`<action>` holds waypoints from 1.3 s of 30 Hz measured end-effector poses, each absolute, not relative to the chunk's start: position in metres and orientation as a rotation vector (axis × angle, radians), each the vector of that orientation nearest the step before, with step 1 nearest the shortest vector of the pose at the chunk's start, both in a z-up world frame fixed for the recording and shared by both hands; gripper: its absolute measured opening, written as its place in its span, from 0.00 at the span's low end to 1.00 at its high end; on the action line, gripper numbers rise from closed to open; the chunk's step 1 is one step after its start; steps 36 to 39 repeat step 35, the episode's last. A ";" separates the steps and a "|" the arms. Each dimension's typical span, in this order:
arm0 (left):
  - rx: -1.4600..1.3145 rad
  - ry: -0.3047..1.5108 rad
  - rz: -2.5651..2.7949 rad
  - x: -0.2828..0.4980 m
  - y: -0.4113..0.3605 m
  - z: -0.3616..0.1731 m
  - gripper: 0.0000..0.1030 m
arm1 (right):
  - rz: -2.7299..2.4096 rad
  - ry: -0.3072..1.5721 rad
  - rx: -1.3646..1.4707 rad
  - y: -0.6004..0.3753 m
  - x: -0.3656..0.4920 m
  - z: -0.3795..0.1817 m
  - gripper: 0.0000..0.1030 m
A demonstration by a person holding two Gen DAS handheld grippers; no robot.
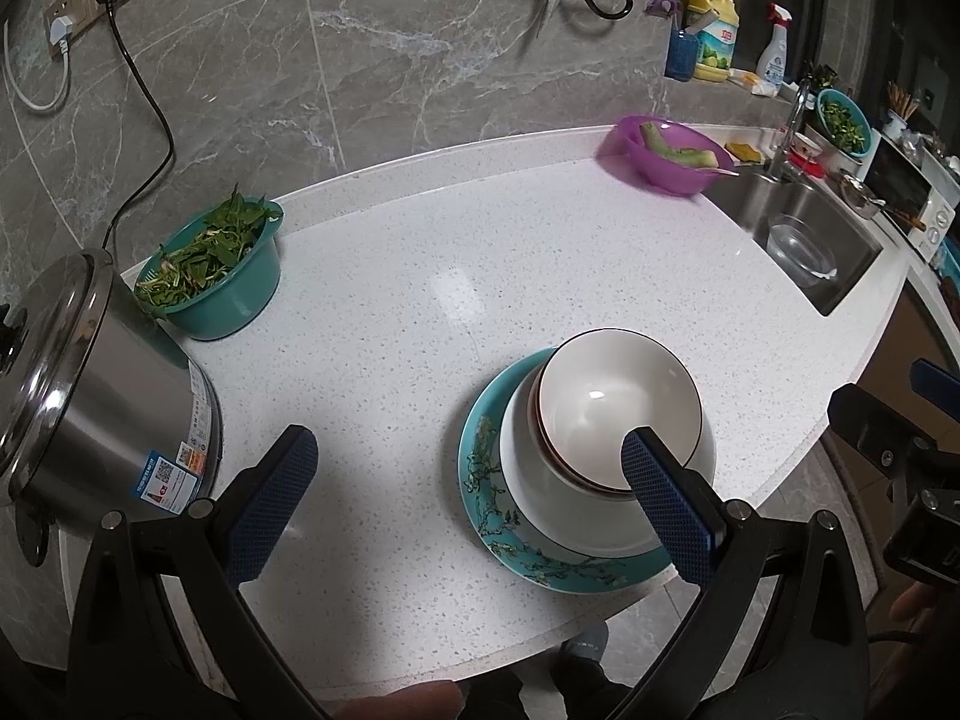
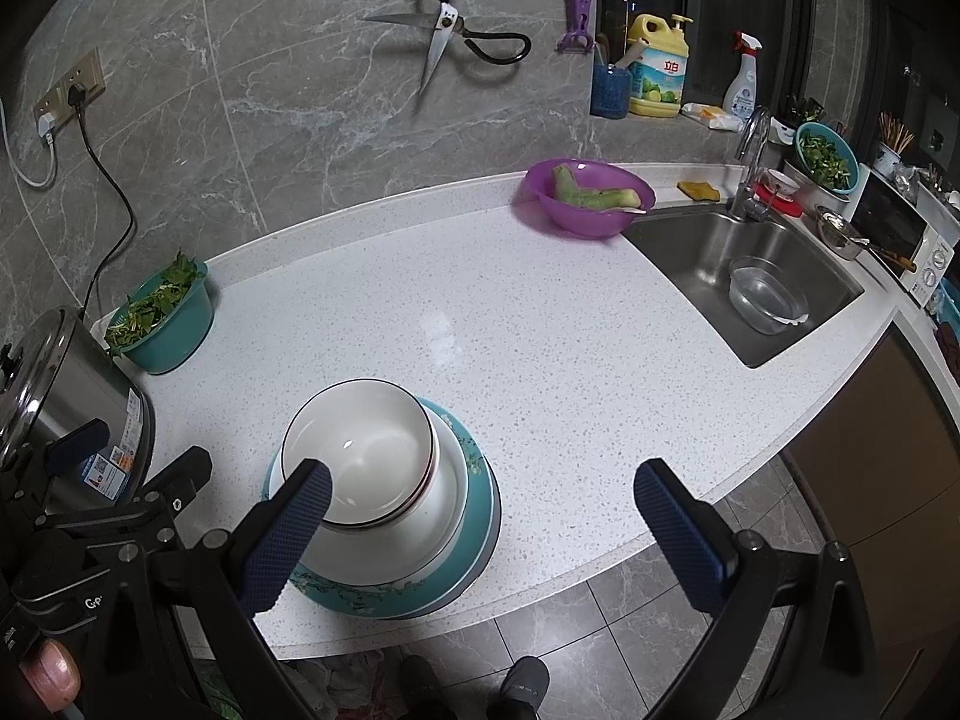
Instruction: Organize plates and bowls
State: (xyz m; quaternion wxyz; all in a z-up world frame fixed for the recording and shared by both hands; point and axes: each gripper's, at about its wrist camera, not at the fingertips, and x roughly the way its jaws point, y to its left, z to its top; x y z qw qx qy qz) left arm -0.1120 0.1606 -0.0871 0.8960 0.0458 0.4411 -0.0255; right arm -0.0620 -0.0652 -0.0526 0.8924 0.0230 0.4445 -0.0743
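White dark-rimmed ceramic bowls [image 1: 618,402] sit nested on a wider white plate [image 1: 540,480], on a teal floral-patterned plate [image 1: 480,480], near the front edge of the white speckled countertop [image 1: 420,276]. Left gripper [image 1: 468,498] fingers spread wide, holding nothing; right gripper [image 2: 480,516] likewise wide, empty. Both hover above the stack, touching nothing. Steel pot [image 1: 78,384] at far left.

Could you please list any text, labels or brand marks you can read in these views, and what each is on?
"立白": on the yellow detergent bottle.
"G": partial white lettering, cut off, on the left gripper's black body.
Stickers on the steel cooker: a QR code and small print, unreadable.
White spray bottle: label too blurred.
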 end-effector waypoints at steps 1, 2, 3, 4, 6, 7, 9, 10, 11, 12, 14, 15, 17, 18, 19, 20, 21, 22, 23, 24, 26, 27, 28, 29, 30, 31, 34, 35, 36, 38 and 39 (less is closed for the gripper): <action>0.095 0.913 -0.053 -0.113 0.160 -0.087 1.00 | -0.154 0.922 0.047 -0.065 -0.061 -0.052 1.00; 0.095 0.914 -0.054 -0.113 0.160 -0.087 1.00 | -0.154 0.922 0.047 -0.065 -0.061 -0.052 1.00; 0.096 0.913 -0.052 -0.114 0.160 -0.086 1.00 | -0.154 0.923 0.046 -0.066 -0.061 -0.053 1.00; 0.096 0.913 -0.052 -0.115 0.160 -0.086 1.00 | -0.153 0.924 0.046 -0.066 -0.062 -0.054 1.00; 0.095 0.914 -0.053 -0.115 0.159 -0.086 1.00 | -0.153 0.924 0.046 -0.066 -0.062 -0.054 1.00; 0.096 0.914 -0.051 -0.116 0.159 -0.086 1.00 | -0.152 0.924 0.046 -0.066 -0.061 -0.054 1.00; 0.095 0.915 -0.051 -0.116 0.159 -0.086 1.00 | -0.149 0.925 0.044 -0.067 -0.061 -0.055 1.00; 0.095 0.915 -0.050 -0.116 0.158 -0.086 1.00 | -0.150 0.925 0.045 -0.067 -0.060 -0.055 1.00; 0.096 0.915 -0.051 -0.116 0.158 -0.086 1.00 | -0.149 0.926 0.045 -0.067 -0.061 -0.055 1.00; 0.096 0.915 -0.050 -0.116 0.158 -0.086 1.00 | -0.149 0.926 0.045 -0.068 -0.061 -0.056 1.00; 0.095 0.915 -0.050 -0.116 0.158 -0.086 1.00 | -0.149 0.926 0.045 -0.067 -0.060 -0.054 1.00; 0.096 0.916 -0.049 -0.116 0.158 -0.086 1.00 | -0.149 0.926 0.045 -0.067 -0.061 -0.055 1.00; 0.096 0.915 -0.051 -0.116 0.158 -0.086 1.00 | -0.148 0.926 0.044 -0.067 -0.060 -0.055 1.00; 0.096 0.915 -0.050 -0.116 0.158 -0.086 1.00 | -0.148 0.927 0.044 -0.067 -0.060 -0.055 1.00; 0.095 0.915 -0.050 -0.116 0.159 -0.086 1.00 | -0.148 0.927 0.045 -0.068 -0.061 -0.055 1.00; 0.095 0.915 -0.049 -0.115 0.159 -0.086 1.00 | -0.147 0.927 0.045 -0.067 -0.060 -0.054 1.00; 0.095 0.916 -0.048 -0.115 0.159 -0.087 1.00 | -0.145 0.928 0.044 -0.068 -0.059 -0.056 1.00; 0.093 0.917 -0.047 -0.115 0.159 -0.088 1.00 | -0.140 0.930 0.043 -0.069 -0.058 -0.057 1.00; 0.093 0.917 -0.046 -0.115 0.159 -0.088 1.00 | -0.140 0.931 0.045 -0.069 -0.059 -0.058 1.00; 0.093 0.915 -0.043 -0.115 0.159 -0.088 1.00 | -0.135 0.932 0.043 -0.070 -0.058 -0.060 1.00; 0.097 0.912 -0.043 -0.115 0.159 -0.088 1.00 | -0.128 0.934 0.040 -0.071 -0.056 -0.060 1.00; 0.099 0.911 -0.042 -0.116 0.159 -0.088 1.00 | -0.127 0.934 0.040 -0.071 -0.057 -0.060 1.00; 0.098 0.911 -0.042 -0.116 0.159 -0.088 1.00 | -0.125 0.934 0.039 -0.071 -0.056 -0.060 1.00; 0.099 0.910 -0.042 -0.116 0.159 -0.088 1.00 | -0.126 0.934 0.039 -0.071 -0.056 -0.060 1.00; 0.100 0.908 -0.041 -0.116 0.159 -0.088 1.00 | -0.126 0.935 0.039 -0.071 -0.057 -0.061 1.00; 0.100 0.908 -0.040 -0.116 0.159 -0.088 1.00 | -0.124 0.936 0.038 -0.071 -0.056 -0.060 1.00; 0.099 0.907 -0.041 -0.116 0.159 -0.088 1.00 | -0.120 0.939 0.036 -0.072 -0.055 -0.059 1.00; 0.099 0.907 -0.040 -0.116 0.159 -0.088 1.00 | -0.118 0.941 0.034 -0.073 -0.054 -0.059 1.00; 0.099 0.907 -0.040 -0.116 0.159 -0.088 1.00 | -0.118 0.941 0.034 -0.073 -0.054 -0.059 1.00; 0.099 0.907 -0.040 -0.116 0.159 -0.088 1.00 | -0.118 0.941 0.034 -0.073 -0.054 -0.059 1.00; 0.099 0.907 -0.040 -0.116 0.159 -0.088 1.00 | -0.118 0.941 0.034 -0.073 -0.054 -0.059 1.00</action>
